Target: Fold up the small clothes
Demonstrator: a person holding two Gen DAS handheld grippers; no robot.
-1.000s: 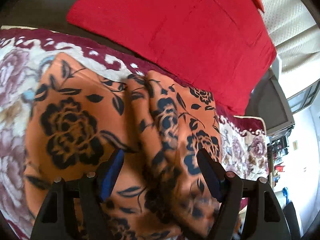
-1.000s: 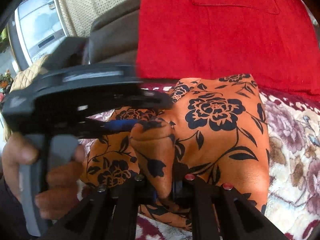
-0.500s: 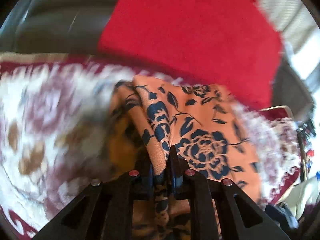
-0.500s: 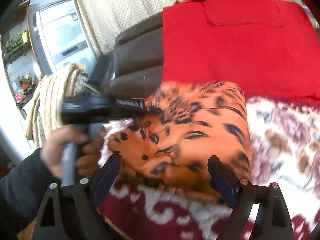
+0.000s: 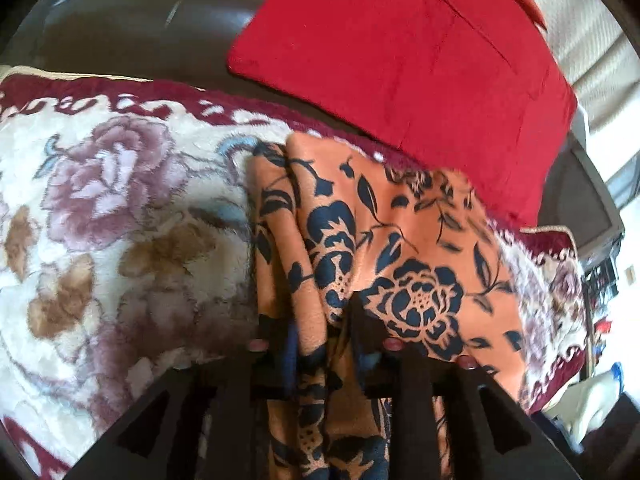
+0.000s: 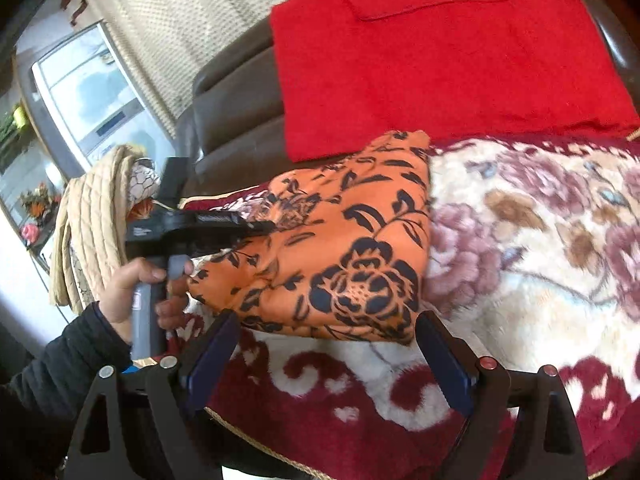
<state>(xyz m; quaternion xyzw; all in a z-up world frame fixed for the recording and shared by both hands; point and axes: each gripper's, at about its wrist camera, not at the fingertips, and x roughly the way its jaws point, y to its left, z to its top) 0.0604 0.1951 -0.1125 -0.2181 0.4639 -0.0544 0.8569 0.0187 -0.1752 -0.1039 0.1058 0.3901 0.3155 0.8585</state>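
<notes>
Orange cloth point(image 6: 344, 256) lies on blanket point(image 6: 540, 240), folded over at least once. Left tongs point(image 5: 320, 320) pinch its edge; right tongs point(image 6: 326, 344) wide apart, empty. Judging: final fold and release left.

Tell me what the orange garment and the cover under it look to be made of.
Orange floral garment: soft matte fleece or brushed knit, judging by its fuzzy nap and limp folds. Floral blanket: thick plush pile, probably synthetic mink-type, going by its deep, tufted, slightly glossy surface.
</notes>
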